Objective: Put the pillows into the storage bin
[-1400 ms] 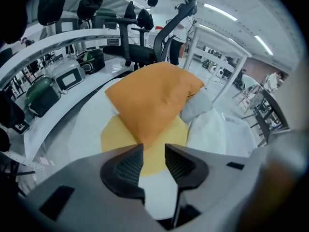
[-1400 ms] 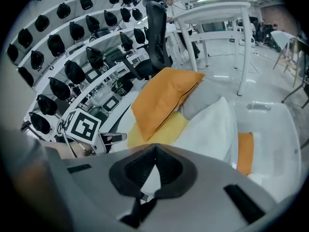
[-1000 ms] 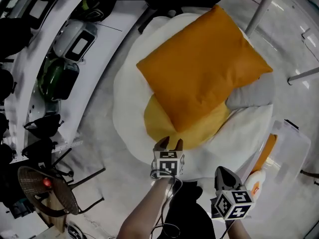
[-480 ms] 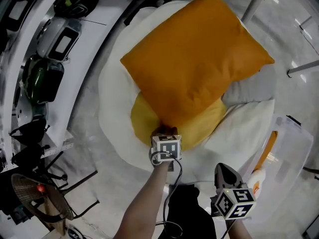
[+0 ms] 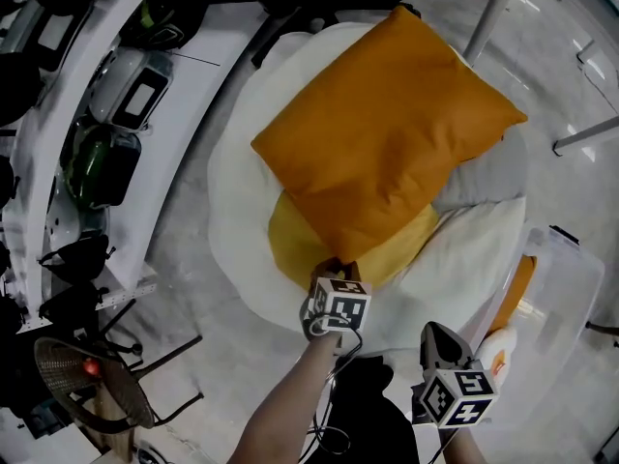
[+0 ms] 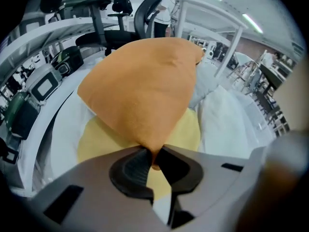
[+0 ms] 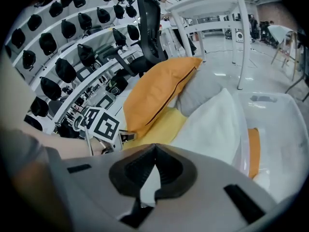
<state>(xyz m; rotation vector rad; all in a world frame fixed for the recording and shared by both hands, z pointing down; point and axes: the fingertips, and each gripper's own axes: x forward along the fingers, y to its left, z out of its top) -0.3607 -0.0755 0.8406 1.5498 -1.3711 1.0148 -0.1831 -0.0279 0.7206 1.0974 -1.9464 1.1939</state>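
Note:
A big orange pillow (image 5: 387,133) (image 6: 145,95) (image 7: 154,93) lies on top of a round white and yellow egg-shaped cushion (image 5: 242,172) (image 6: 96,139). My left gripper (image 5: 336,271) (image 6: 153,153) has just been closing and is now shut on the orange pillow's near corner. A grey pillow (image 5: 488,177) (image 7: 203,93) and a white pillow (image 5: 455,249) (image 7: 212,124) lie at the right of the heap. The clear storage bin (image 5: 566,298) (image 7: 285,129) stands at the right with an orange item (image 5: 520,283) inside. My right gripper (image 5: 437,338) (image 7: 154,151) hovers shut and empty near the bin.
White curved shelves (image 5: 58,162) with dark helmets and cases (image 5: 102,162) run along the left. A wicker fan-like object (image 5: 87,375) and black chair legs sit at the lower left. White table legs (image 5: 498,13) stand at the upper right on a pale glossy floor.
The left gripper moved up to the orange pillow's near corner and closed on it. The right gripper stayed in place, shut.

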